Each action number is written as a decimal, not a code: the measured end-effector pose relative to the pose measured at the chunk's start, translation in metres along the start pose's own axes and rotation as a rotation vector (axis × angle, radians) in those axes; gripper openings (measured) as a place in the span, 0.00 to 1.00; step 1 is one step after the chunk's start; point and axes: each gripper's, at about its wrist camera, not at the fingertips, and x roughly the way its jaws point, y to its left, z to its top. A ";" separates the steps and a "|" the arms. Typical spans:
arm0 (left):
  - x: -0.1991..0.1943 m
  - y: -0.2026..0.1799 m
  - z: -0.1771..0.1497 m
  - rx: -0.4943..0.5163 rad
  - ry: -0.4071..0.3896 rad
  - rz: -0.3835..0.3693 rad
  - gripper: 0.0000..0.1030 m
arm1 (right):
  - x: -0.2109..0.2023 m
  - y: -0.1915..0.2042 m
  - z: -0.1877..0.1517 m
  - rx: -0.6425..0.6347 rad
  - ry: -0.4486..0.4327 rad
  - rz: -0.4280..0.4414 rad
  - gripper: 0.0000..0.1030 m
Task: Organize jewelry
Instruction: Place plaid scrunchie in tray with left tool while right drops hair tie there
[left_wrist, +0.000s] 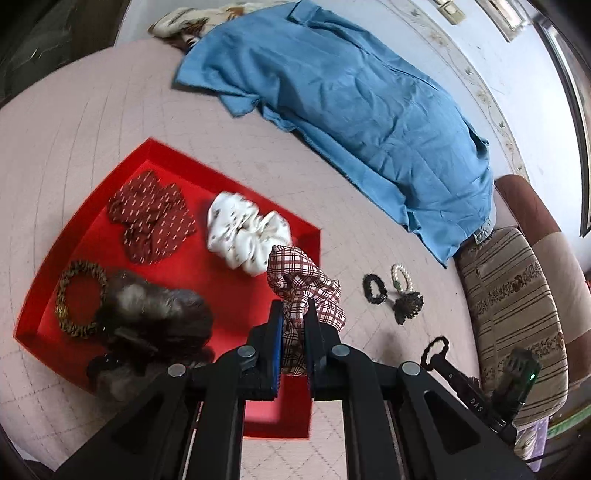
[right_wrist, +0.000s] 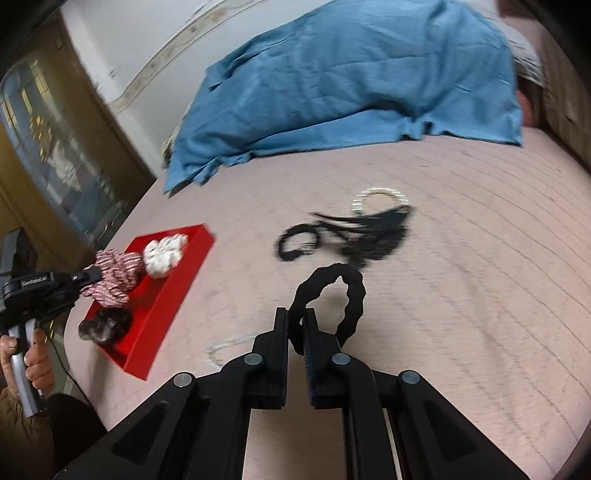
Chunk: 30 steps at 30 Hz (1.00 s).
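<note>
On the pink quilted bed (left_wrist: 110, 110), a shallow red tray (left_wrist: 229, 192) is collecting hair pieces near the left edge. The left gripper (left_wrist: 294, 314), angling downward, is clamping a red-and-white checked fabric scrunchie (left_wrist: 306, 291) above the tray's right edge, seemingly for dropping in; the right gripper (right_wrist: 295, 325), likewise tilted, is pinching a thin black fabric hair loop (right_wrist: 332, 295) over bare quilt.

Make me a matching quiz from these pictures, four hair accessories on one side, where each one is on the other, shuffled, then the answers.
1. plaid scrunchie
2. black hair tie
3. white scrunchie
4. pearl bracelet

A. lying in the red tray
B. pinched in the left gripper
C. on the pink bedcover, outside the tray
D. pinched in the right gripper

Pairs: 1-B, 2-D, 3-A, 4-C
</note>
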 end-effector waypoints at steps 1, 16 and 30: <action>0.001 0.003 -0.003 -0.003 0.009 0.000 0.09 | 0.003 0.009 0.002 -0.017 0.007 0.005 0.08; 0.014 0.031 -0.038 0.015 0.121 0.066 0.09 | 0.082 0.155 0.043 -0.248 0.133 0.136 0.08; 0.001 0.053 -0.042 -0.034 0.154 -0.009 0.09 | 0.174 0.203 0.038 -0.283 0.355 0.124 0.08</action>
